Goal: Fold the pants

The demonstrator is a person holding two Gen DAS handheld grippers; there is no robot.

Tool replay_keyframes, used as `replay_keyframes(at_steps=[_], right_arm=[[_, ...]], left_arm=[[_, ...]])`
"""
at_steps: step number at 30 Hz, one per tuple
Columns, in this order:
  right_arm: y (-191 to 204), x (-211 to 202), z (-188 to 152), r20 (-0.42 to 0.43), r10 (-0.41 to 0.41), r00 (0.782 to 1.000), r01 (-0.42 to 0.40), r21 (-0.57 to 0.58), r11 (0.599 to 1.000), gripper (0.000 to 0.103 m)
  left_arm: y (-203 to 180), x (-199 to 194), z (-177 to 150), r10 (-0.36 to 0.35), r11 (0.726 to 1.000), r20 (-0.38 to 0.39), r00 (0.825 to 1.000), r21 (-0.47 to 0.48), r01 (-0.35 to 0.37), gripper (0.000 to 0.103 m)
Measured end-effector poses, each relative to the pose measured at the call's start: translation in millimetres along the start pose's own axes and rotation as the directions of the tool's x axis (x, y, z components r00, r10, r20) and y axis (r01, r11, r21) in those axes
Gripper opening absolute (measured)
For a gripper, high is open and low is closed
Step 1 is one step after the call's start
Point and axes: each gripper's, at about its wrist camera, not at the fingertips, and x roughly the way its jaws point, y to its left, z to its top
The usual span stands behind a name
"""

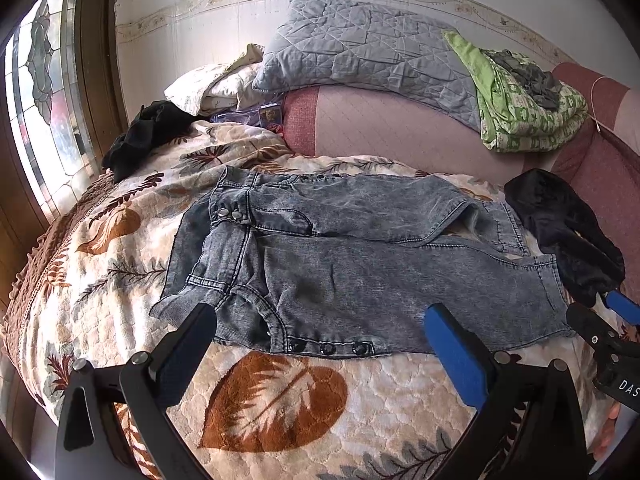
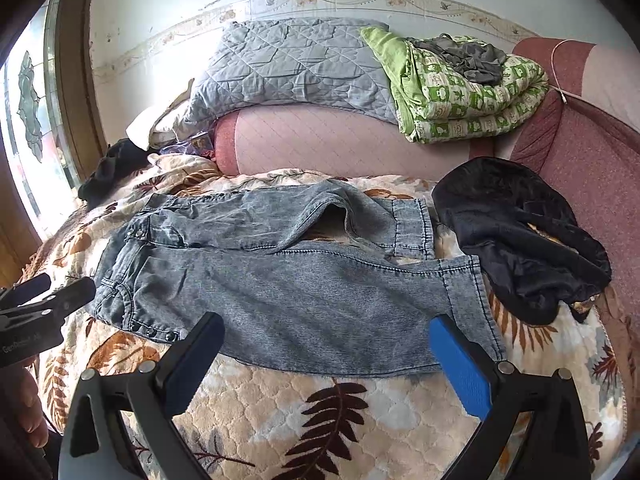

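Pants [image 1: 360, 264] near hem partly behind tongs; black cloth's [image 2: 520, 240] underside hidden.

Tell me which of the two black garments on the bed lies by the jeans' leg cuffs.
The larger black garment, right of the jeans; the other sits near the window.

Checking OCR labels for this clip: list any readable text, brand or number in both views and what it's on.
"DAS", cut off by the frame edge: white letters on the black body of the right claw, seen in the left wrist view.
White lettering on the body of the left claw, seen in the right wrist view: too blurred to read.
Small box by the pillows: print too small to read.
No text on the pants.
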Motion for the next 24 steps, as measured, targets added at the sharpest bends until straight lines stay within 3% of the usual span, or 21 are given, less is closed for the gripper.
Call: replay_keyframes(at_steps=[24], right_arm=[[0.2, 2.0, 1.3, 0.000, -0.008, 1.000, 0.008, 0.001, 1.000, 0.103]], left_arm=[[0.2, 3.3, 2.6, -0.004, 1.000, -0.007, 1.000, -0.005, 0.004, 0.103]])
